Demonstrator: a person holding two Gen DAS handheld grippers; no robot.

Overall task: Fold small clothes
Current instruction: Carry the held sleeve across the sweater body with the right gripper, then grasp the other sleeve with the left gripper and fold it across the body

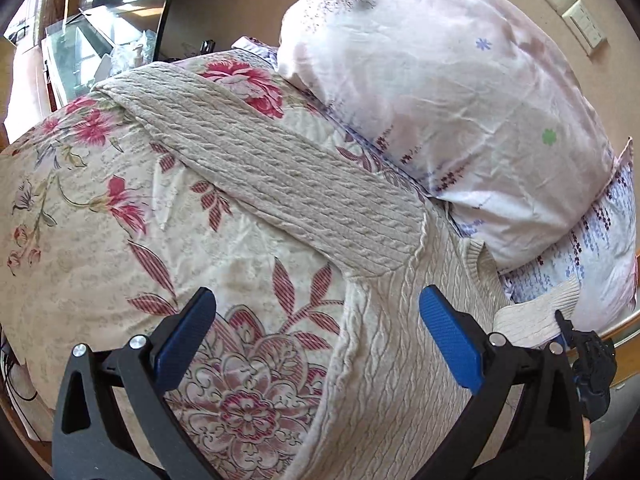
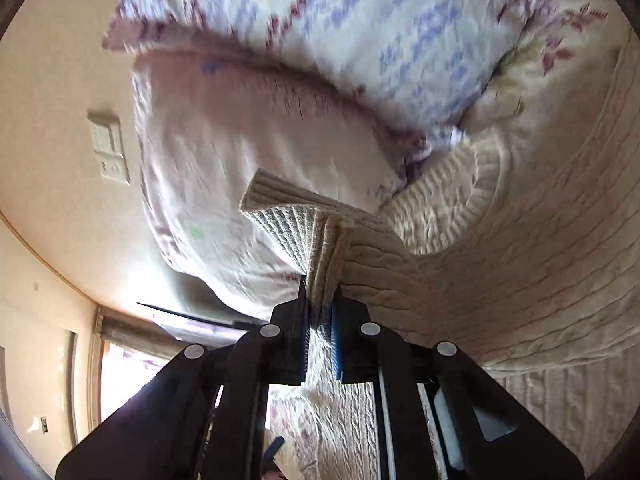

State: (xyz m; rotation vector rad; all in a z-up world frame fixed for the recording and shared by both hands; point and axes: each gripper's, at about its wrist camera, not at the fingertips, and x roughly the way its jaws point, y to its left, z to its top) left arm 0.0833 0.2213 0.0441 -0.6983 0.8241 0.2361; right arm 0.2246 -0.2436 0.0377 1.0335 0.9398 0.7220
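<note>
A cream cable-knit sweater [image 1: 384, 360] lies spread on a floral bedspread [image 1: 100, 240], one sleeve [image 1: 280, 176] stretched toward the far left. My left gripper [image 1: 316, 320] hovers open above the sweater's side edge, its blue pads wide apart with nothing between them. In the right wrist view my right gripper [image 2: 320, 300] is shut on the ribbed cuff [image 2: 296, 232] of the other sleeve, which is lifted off the bed. That gripper [image 1: 576, 340] also shows at the right edge of the left wrist view, holding the raised cuff [image 1: 532, 312].
Two stacked pillows [image 1: 440, 80] with purple and green prints lie just beyond the sweater's collar. A wall with switch plates [image 1: 568, 4] is behind them. The bed's wooden edge [image 1: 624, 328] runs at the right. A glass cabinet [image 1: 76, 52] stands far left.
</note>
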